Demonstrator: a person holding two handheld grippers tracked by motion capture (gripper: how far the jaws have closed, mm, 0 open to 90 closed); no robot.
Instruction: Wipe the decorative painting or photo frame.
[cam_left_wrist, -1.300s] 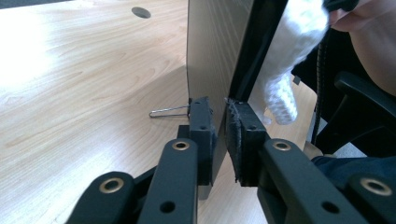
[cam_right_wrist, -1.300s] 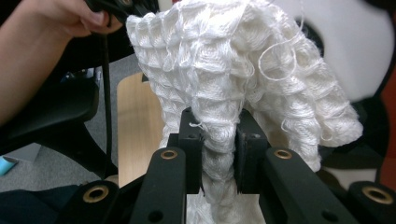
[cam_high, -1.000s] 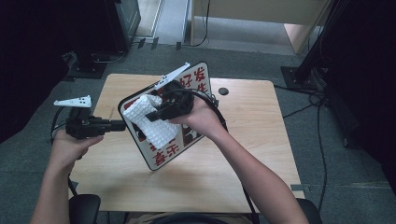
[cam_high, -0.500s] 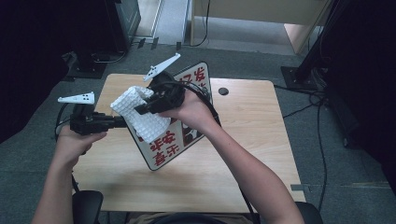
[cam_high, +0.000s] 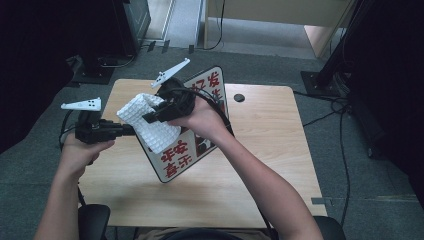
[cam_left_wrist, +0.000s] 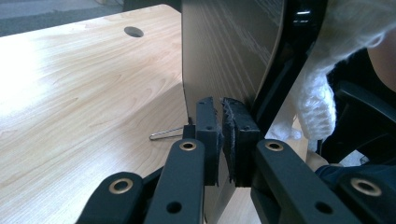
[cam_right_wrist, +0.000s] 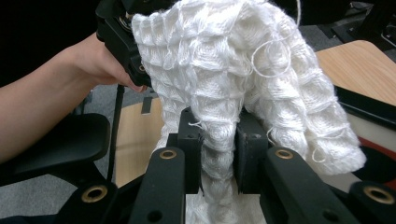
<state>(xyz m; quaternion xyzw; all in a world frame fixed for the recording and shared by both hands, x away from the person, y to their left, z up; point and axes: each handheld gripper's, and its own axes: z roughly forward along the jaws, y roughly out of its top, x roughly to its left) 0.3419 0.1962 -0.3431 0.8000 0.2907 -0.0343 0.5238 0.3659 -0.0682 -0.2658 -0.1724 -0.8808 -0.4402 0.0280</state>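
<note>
High view: left gripper (cam_high: 131, 130) holds sign board (cam_high: 192, 132) tilted above surface (cam_high: 260, 150); right gripper (cam_high: 150, 118) presses white cloth (cam_high: 147, 122) against it. Left gripper view: jaws clamp board edge. Right gripper view: jaws pinch cloth. Wiping seems midway.

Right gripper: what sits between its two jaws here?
A bunched fold of the white cloth is pinched in the right gripper, seen in the right gripper view.

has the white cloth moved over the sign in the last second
Yes. The white cloth, pinched in the right tool, has slid toward the table's left edge, from the sign's middle to overhanging its left rim.
</note>
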